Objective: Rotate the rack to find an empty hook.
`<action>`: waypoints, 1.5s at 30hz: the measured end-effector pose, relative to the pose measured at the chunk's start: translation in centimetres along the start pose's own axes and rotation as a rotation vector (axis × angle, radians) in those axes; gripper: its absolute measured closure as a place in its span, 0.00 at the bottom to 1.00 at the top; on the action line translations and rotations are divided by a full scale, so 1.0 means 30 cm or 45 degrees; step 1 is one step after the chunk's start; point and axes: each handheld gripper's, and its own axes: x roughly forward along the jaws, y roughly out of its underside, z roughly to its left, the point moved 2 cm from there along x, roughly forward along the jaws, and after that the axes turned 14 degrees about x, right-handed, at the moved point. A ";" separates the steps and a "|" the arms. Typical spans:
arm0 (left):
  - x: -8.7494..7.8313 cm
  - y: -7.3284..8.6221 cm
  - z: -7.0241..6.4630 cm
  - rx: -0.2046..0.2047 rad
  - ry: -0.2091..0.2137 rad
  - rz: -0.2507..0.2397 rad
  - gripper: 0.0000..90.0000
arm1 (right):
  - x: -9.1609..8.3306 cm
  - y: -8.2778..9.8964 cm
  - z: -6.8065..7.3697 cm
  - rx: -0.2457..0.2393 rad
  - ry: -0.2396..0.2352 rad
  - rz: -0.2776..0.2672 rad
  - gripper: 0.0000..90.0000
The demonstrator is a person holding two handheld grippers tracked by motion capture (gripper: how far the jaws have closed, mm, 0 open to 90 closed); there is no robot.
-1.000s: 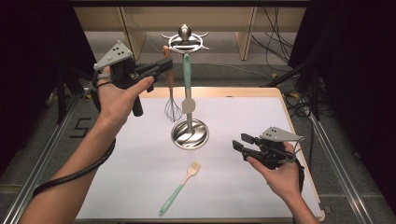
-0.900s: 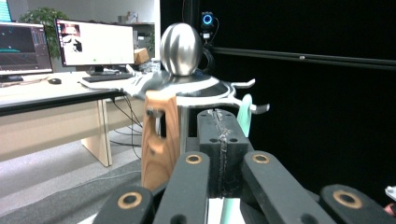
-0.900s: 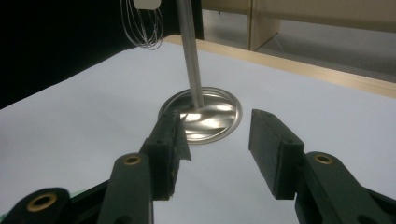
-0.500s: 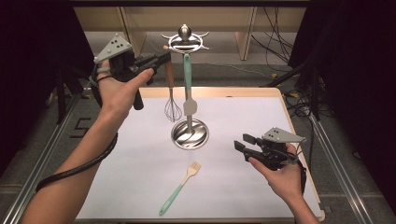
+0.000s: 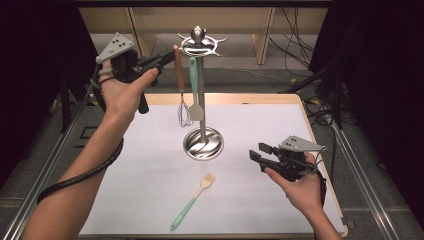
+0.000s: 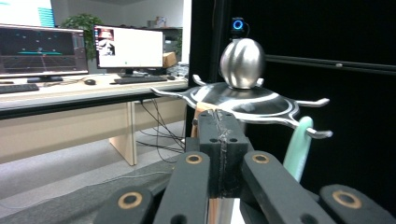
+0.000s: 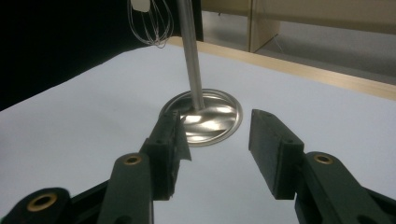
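Centrally, shiny steel stand (image 5: 202, 142); wooden-handled wire whisk (image 5: 183, 112)

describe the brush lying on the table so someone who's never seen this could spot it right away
Start at the steel utensil stand in the middle of the white table. Come toward the person from its round base: the pastry brush lies flat there, alone. Unlike the whisk and spatula hanging on the stand, it has a mint-green handle and pale bristles.

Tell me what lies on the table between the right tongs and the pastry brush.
Nothing: in the high view, bare white table runs from the open right tongs to the brush. The stand's round base sits farther back, off that line.
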 end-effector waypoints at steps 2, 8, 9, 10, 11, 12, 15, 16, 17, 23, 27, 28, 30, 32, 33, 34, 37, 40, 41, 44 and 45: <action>0.005 0.001 0.007 -0.002 -0.010 0.004 1.00 | -0.003 -0.001 0.003 0.016 0.000 0.006 0.61; 0.019 0.004 0.021 0.003 -0.037 0.011 1.00 | -0.001 -0.003 -0.004 -0.020 -0.002 -0.010 0.61; 0.022 0.004 0.024 0.005 -0.041 0.011 1.00 | -0.002 -0.003 -0.004 -0.020 -0.001 -0.010 0.61; 0.025 0.004 0.027 0.003 -0.045 0.012 1.00 | -0.003 -0.003 -0.004 -0.022 0.004 -0.012 0.61; 0.028 0.004 0.030 0.004 -0.049 0.014 1.00 | -0.003 -0.003 -0.004 -0.015 -0.002 -0.008 0.61; 0.028 0.004 0.030 0.004 -0.049 0.014 1.00 | -0.004 -0.004 -0.003 -0.008 -0.002 -0.004 0.61; 0.041 0.004 0.042 0.004 -0.058 0.020 1.00 | -0.008 -0.001 0.005 0.035 0.015 0.005 0.61; 0.046 0.004 0.045 0.005 -0.063 0.021 1.00 | -0.008 -0.001 0.005 0.039 0.008 0.001 0.61; 0.049 0.003 0.048 0.006 -0.065 0.023 1.00 | -0.008 -0.001 0.005 0.042 0.008 0.001 0.61; 0.066 0.002 0.063 0.012 -0.074 0.033 1.00 | -0.009 0.000 0.002 0.026 0.028 0.003 0.61; 0.076 0.001 0.068 0.014 -0.074 0.040 1.00 | -0.004 0.001 0.002 0.026 0.009 -0.004 0.61; 0.079 0.001 0.069 0.012 -0.075 0.042 1.00 | -0.006 0.001 0.001 0.021 0.015 0.000 0.61; 0.087 0.002 0.071 0.007 -0.080 0.042 1.00 | -0.009 0.000 0.001 0.022 0.029 0.003 0.61; 0.092 0.002 0.073 0.013 -0.085 0.044 1.00 | -0.014 -0.001 0.004 0.042 0.033 0.016 0.61; 0.095 0.001 0.073 0.015 -0.086 0.043 1.00 | -0.014 -0.001 0.004 0.040 0.033 0.016 0.61; 0.097 0.001 0.074 0.016 -0.085 0.046 1.00 | -0.011 0.000 0.004 0.044 0.035 -0.003 0.61; 0.101 0.001 0.077 0.013 -0.084 0.049 1.00 | -0.008 -0.001 0.003 0.039 0.037 -0.024 0.61; 0.104 0.001 0.081 0.015 -0.083 0.053 1.00 | -0.009 0.000 0.002 0.038 0.033 -0.019 0.61; 0.106 0.001 0.080 0.015 -0.084 0.053 1.00 | -0.010 0.000 0.001 0.034 0.032 -0.012 0.61; 0.107 0.001 0.075 -0.007 -0.087 0.070 1.00 | -0.010 -0.003 -0.006 0.006 0.015 -0.002 0.61; 0.110 -0.001 0.081 0.024 -0.084 0.060 1.00 | -0.014 -0.005 -0.007 0.000 0.030 -0.002 0.61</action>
